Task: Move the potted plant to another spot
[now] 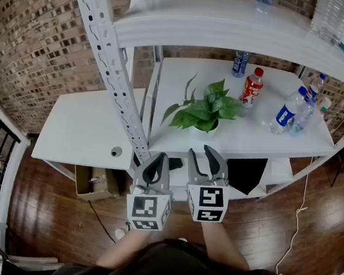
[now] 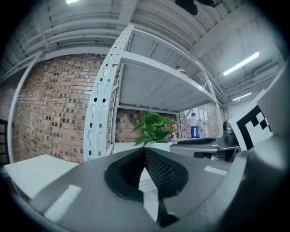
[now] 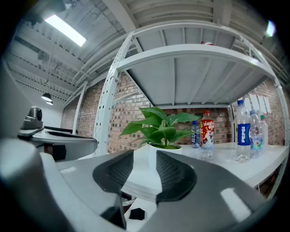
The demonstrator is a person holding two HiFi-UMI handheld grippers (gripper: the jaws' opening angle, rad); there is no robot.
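- Brick-walled room; white shelf (image 1: 259, 134) is faced by both grippers.
- Nothing is held by left gripper (image 1: 157, 157), clenched shut, or right gripper (image 1: 200, 152), slightly parted.
- Farther in, potted plant (image 1: 203, 109) is stood near the shelf's front edge, ungrasped: approach or finished placement is fitted equally.

In the right gripper view I read "PEPSI" in white letters on the blue label of a clear bottle (image 3: 243, 131) on the shelf (image 3: 272, 156). The red-labelled bottle's (image 3: 206, 132) print is too small to read.
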